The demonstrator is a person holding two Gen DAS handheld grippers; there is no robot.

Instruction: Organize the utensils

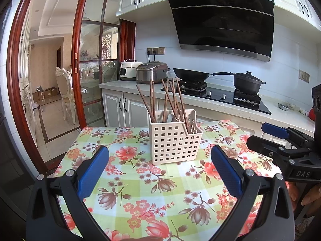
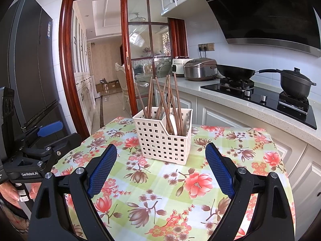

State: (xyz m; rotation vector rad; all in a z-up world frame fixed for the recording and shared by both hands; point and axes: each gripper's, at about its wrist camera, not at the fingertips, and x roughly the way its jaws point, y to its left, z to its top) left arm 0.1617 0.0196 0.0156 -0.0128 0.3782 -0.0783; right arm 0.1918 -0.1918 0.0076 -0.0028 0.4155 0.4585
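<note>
Both tools released, nothing in either. Left tool (image 1: pixel 159 169) and right tool (image 2: pixel 161 168) hover low over the table (image 1: pixel 140 190), side by side, jaws spread wide.

The utensil caddy (image 1: pixel 174 140) sits dead ahead of both tools, just past the fingertips, upright on the floral cloth. From my left tool it's centred between the pads; from the right, slightly left of centre.

Chopsticks (image 1: pixel 170 98) stand fanned and crossing inside; a pale spoon-like piece (image 2: pixel 173 123) sits in the smaller compartment, I think.

My read on handling: sticks are light, stiff, thin and slick, so they'll pivot if pinched at the tip. I'd grab mid-shaft above the rim. The caddy looks like light perforated plastic and may tip or slide, so brace it with the other tool.
</note>
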